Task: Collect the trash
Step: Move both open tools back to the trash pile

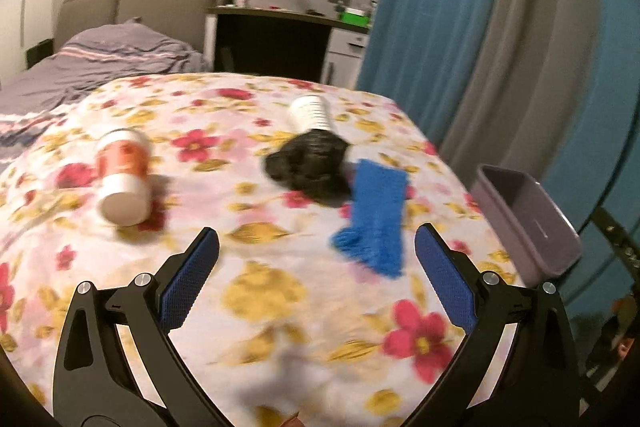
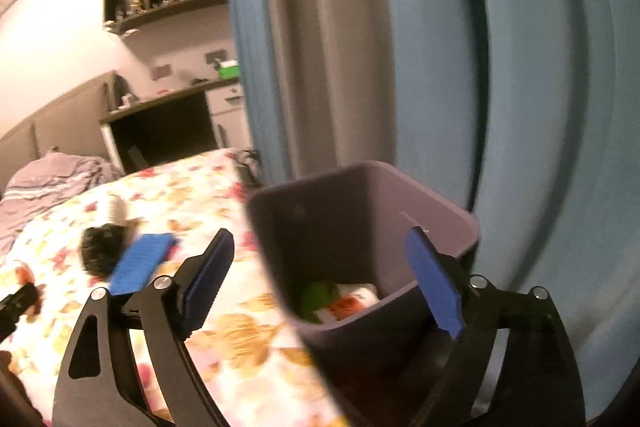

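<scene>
A bed covered by a floral sheet [image 1: 280, 307] is filling the left wrist view. The left hand-held gripper [image 1: 316, 247] is hovering over it with its blue-padded jaws spread wide and nothing between them. At about ten o'clock from it, an orange-and-white cup [image 1: 122, 179] is lying on its side. At about twelve o'clock a crumpled black plastic bag [image 1: 308, 163] is lying, touching a white cup [image 1: 310, 113] behind it and a blue cloth [image 1: 372, 219] at one o'clock. A purple trash bin [image 1: 532, 223] is standing at the bed's edge at three o'clock, before blue and grey curtains [image 1: 500, 47].

In the right wrist view, the right hand-held gripper [image 2: 320, 239] is poised above the bin's open mouth, jaws wide apart and holding nothing. Green and orange-white trash [image 2: 340, 301] is lying inside the bin.
</scene>
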The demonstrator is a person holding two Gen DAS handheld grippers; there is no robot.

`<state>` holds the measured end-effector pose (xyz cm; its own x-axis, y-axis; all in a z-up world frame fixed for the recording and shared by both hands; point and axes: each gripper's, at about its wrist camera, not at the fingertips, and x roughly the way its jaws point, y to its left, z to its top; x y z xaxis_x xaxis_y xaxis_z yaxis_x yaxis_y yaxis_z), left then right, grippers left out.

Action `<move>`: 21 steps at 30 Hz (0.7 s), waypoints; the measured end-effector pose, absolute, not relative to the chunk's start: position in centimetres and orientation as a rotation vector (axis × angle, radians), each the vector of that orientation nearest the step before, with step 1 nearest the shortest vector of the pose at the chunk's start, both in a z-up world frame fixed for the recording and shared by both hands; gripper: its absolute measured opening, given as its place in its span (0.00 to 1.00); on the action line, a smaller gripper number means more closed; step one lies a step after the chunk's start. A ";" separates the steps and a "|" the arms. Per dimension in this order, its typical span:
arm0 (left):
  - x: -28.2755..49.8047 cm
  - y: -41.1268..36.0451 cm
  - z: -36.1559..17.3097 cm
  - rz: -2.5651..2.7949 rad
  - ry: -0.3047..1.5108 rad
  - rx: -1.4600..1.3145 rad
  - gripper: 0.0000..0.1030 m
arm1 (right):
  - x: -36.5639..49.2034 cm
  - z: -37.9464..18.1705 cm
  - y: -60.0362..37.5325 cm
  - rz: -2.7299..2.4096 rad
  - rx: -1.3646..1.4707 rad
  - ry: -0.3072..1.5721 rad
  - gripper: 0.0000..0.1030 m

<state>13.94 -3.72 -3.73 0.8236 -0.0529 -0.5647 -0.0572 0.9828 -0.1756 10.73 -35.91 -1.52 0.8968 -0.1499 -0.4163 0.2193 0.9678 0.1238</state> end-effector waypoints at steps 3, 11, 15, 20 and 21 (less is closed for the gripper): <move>13.1 -1.8 -3.8 0.040 0.600 -0.197 0.94 | 10.4 -1.3 -33.5 -0.133 0.162 0.415 0.85; 10.8 3.8 -3.5 0.144 0.583 -0.225 0.94 | 11.1 -1.5 -26.6 0.007 0.117 0.439 0.86; 10.3 6.2 -3.6 0.189 0.584 -0.246 0.94 | 11.6 -1.8 -24.3 0.049 0.100 0.452 0.86; 10.4 9.1 -3.8 0.237 0.590 -0.272 0.94 | 12.0 -1.9 -22.0 0.085 0.084 0.461 0.86; 10.5 9.4 -3.9 0.242 0.591 -0.274 0.94 | 12.2 -1.9 -21.7 0.090 0.084 0.462 0.86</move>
<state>10.46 9.40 -3.85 0.8041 0.1449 -0.5765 -0.3004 0.9359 -0.1838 12.17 -21.74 -1.91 0.8913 0.1061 -0.4409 -0.0681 0.9925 0.1011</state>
